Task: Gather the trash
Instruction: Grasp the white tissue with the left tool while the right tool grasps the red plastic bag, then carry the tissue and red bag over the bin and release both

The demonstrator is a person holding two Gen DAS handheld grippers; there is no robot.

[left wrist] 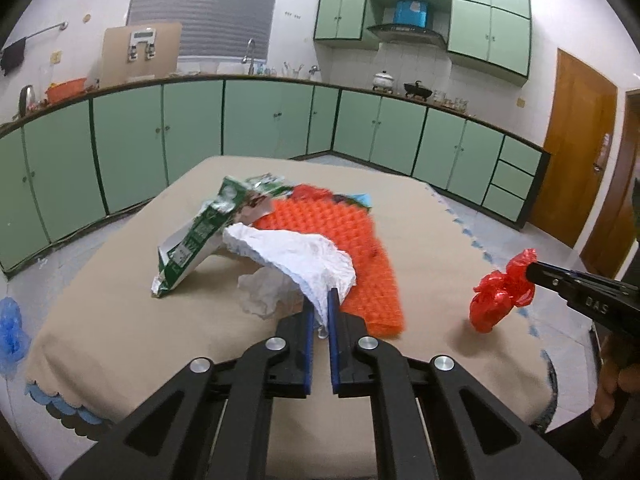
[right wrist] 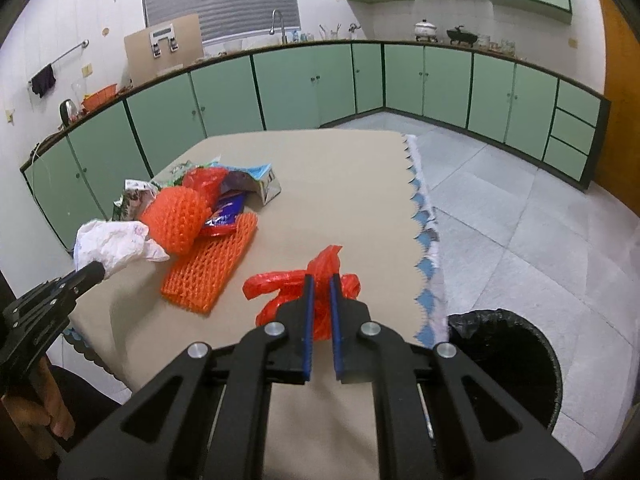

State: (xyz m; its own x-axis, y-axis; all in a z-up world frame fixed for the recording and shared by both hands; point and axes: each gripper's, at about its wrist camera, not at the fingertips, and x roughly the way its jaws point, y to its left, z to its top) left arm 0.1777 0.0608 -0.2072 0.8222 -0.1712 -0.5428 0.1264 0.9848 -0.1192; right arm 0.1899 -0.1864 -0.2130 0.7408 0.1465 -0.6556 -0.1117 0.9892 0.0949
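While the left gripper [left wrist: 320, 300] pinches the white crumpled paper [left wrist: 296, 254] just above the table [left wrist: 120, 320], lifted clear of the green carton [left wrist: 196, 236] and orange foam net [left wrist: 352, 248] left in the far pile, nothing counts as binned yet. From the right wrist, right gripper [right wrist: 320, 284] clamped narrow on the red plastic bag [right wrist: 280, 286] near the table's right edge, black-lined bin [right wrist: 516, 360] on the floor lower right, wrappers [right wrist: 228, 208] and nets awaiting collection at far left.

Blue bag [left wrist: 12, 326] cut off at left edge (possibly plastic).
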